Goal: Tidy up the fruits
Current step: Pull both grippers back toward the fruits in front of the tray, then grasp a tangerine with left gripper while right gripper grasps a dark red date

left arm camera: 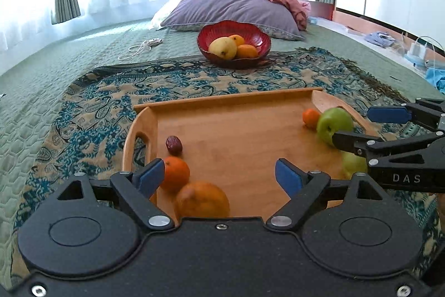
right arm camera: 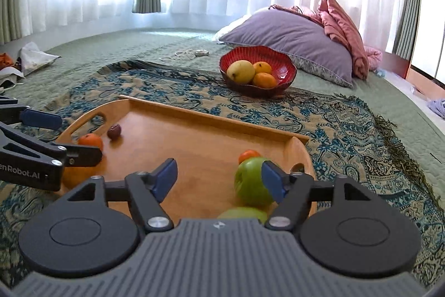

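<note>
Fruit sorting is standing partway done. Toward the upper centre of both views, a scalloped red bowl (left arm camera: 254,31) is holding a yellow mango (left arm camera: 222,47) and two oranges. Lower down, the rectangular bamboo tray (left arm camera: 236,135) is still carrying oranges, a dark red date (left arm camera: 174,145) and a green apple (right arm camera: 251,181). The left gripper (left arm camera: 219,176) and right gripper (right arm camera: 219,177) are both hovering with fingers apart, gripping nothing. A second green fruit (right arm camera: 244,213) is lying half hidden behind the right gripper's body.

The smooth, satin-finished rectangular wooden tray (left arm camera: 236,135) is lying at frame centre on a fringed blue paisley woven cloth (left arm camera: 111,91); the ribbed red glossy bowl (left arm camera: 258,36) above is gleaming, the quilted green bedspread (left arm camera: 41,107) looking matt.
</note>
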`<state>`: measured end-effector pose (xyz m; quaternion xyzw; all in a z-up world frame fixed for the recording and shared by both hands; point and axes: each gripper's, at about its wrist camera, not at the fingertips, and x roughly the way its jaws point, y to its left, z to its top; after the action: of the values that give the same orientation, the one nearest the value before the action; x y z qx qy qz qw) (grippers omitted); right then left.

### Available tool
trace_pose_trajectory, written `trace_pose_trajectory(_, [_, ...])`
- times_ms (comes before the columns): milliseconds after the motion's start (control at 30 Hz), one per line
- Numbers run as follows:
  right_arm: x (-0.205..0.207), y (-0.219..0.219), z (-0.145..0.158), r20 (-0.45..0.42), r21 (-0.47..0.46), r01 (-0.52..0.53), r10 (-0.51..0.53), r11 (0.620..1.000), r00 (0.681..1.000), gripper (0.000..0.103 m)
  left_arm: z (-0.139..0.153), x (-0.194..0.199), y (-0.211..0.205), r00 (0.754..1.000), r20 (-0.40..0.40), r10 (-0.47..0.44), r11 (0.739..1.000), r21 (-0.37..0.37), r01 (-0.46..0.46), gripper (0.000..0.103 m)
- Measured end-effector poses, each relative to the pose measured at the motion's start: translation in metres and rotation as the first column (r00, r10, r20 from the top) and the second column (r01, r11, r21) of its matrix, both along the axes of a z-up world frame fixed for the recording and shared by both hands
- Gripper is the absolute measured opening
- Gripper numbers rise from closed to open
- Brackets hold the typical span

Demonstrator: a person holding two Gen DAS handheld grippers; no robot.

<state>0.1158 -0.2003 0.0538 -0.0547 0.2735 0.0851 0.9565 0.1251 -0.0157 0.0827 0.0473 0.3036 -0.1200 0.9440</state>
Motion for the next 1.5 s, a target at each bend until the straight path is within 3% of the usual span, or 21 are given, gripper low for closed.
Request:
trace_pose_trajectory(167, [-0.023,0.001,-0.003,0.026,0.006,-0.022,0.021,1.000,0.999,0.085,-0.005,-0.017,0.003,1.000,0.004,0.000,1.000,-0.002,0.000,0.089])
trace_pose_trajectory(400, [-0.050,0.010,-0.012,0.059,-0.066,-0.044,0.048,0.997,0.997,0.088,-0.014,-0.038,0.003,1.000,0.005,0.002,1.000,0.002,-0.002,0.091])
trace_pose_trajectory(933, [-0.091,0.011,-0.039,0.130,-0.046,-0.028,0.033,0.999,0.991,0.092,-0.035,-0.058,-0.012,1.000,0.014,-0.026,1.000,0.017,0.026,0.096])
trace_pose_trajectory(1167, [-0.100,0.017,-0.055,0.121,-0.091,-0.045,0.056,0.995,0.991,0.092,-0.043,-0.058,-0.020,0.999,-0.019,-0.036,0.999,0.013,0.036,0.096])
trace_pose_trajectory(1367, [-0.101,0.020,-0.062,0.116,-0.090,-0.064,0.074,0.994,0.990,0.091,-0.049,-0.052,-0.024,0.995,-0.077,-0.057,0.998,-0.037,0.054,0.085])
trace_pose_trajectory(1500, [-0.100,0.021,-0.067,0.106,-0.072,-0.064,0.072,0.995,0.992,0.090,-0.053,-0.049,-0.030,0.991,-0.112,-0.080,0.996,-0.054,0.074,0.068])
